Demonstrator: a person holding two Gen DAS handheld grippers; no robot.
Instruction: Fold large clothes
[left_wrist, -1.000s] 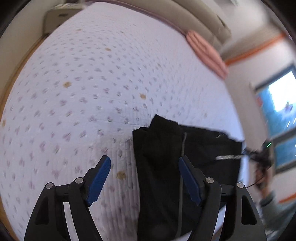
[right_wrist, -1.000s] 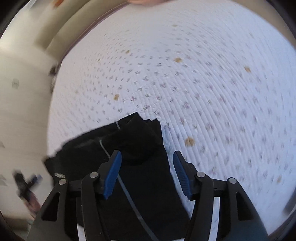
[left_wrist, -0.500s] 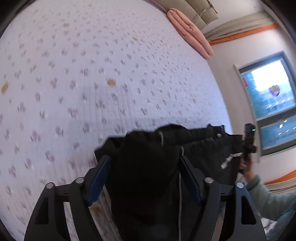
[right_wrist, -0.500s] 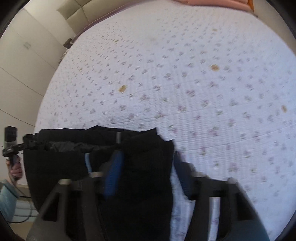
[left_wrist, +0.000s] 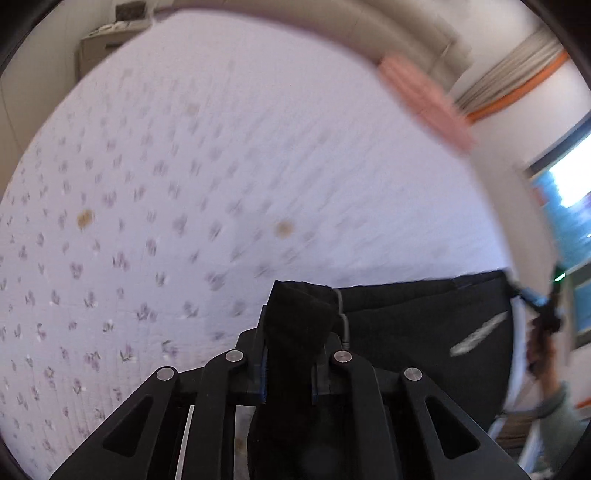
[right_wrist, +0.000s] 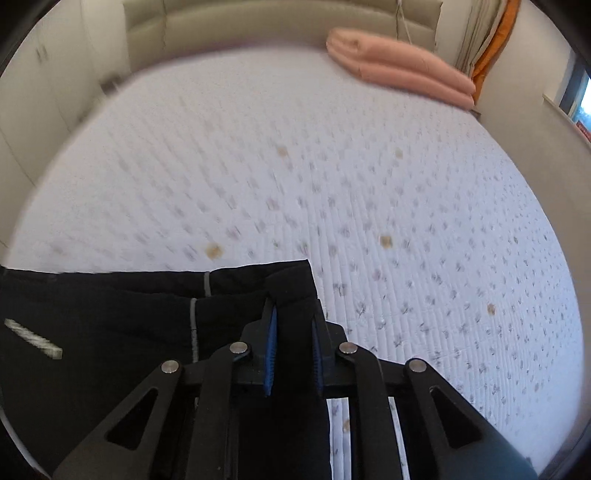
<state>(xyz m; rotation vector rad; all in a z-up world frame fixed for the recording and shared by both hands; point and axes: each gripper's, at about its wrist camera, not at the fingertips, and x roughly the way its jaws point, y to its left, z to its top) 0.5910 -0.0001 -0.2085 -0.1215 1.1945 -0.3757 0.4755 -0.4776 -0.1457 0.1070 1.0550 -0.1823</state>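
Note:
A black garment (left_wrist: 413, 325) with a grey zip line and a white logo is stretched between my two grippers above a white flowered bed (left_wrist: 221, 177). My left gripper (left_wrist: 288, 350) is shut on one upper corner of the garment, which bunches up between the blue pads. My right gripper (right_wrist: 291, 350) is shut on the other upper corner of the garment (right_wrist: 122, 325). The cloth hangs down below both grippers, out of view.
A rolled pink quilt (right_wrist: 399, 72) lies at the far end of the bed (right_wrist: 369, 192) by a beige headboard (right_wrist: 258, 26). A nightstand (left_wrist: 107, 40) stands at the far left corner. A window (left_wrist: 569, 206) and curtains are to the right.
Both grippers were open over the folded garment on the bed. They have closed on its corners and lifted it, stretched out between them.

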